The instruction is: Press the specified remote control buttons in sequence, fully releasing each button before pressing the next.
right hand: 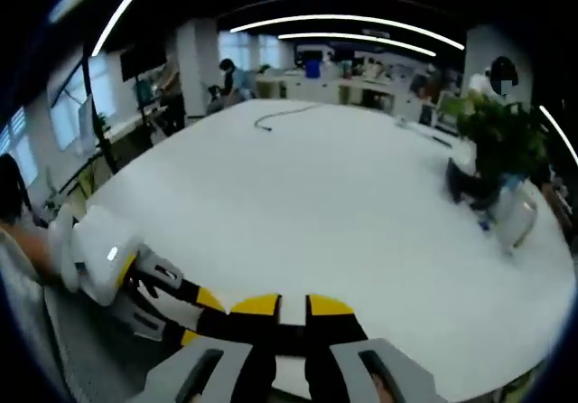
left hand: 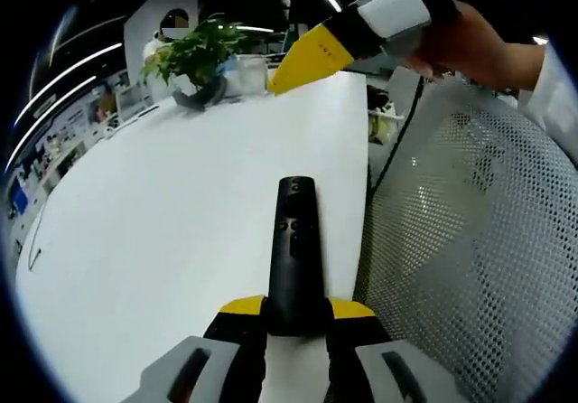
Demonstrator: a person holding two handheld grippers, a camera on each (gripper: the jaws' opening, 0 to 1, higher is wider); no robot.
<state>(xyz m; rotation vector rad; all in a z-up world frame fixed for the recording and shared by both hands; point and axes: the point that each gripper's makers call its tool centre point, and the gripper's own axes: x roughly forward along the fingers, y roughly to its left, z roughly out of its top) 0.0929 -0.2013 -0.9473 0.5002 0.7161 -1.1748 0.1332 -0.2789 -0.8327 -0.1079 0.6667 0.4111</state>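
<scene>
Right now the left gripper (left hand: pixel 296 317) clamps the black remote (left hand: pixel 294 254) over the white table (left hand: pixel 163 204) — right gripper (right hand: pixel 280 317) closed, empty — plant (left hand: pixel 197 55) beyond.

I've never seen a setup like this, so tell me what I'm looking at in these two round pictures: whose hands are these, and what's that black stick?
A person holds a hand-held gripper in each hand, and each carries a fisheye camera looking along its own two jaws. In the left gripper view, the left gripper is shut on a black remote control above a white table. The right gripper, held in a hand, hangs over the table's far end near a potted plant. In the right gripper view, the right gripper has its jaws closed on nothing. A mesh chair stands beside the table.
</scene>
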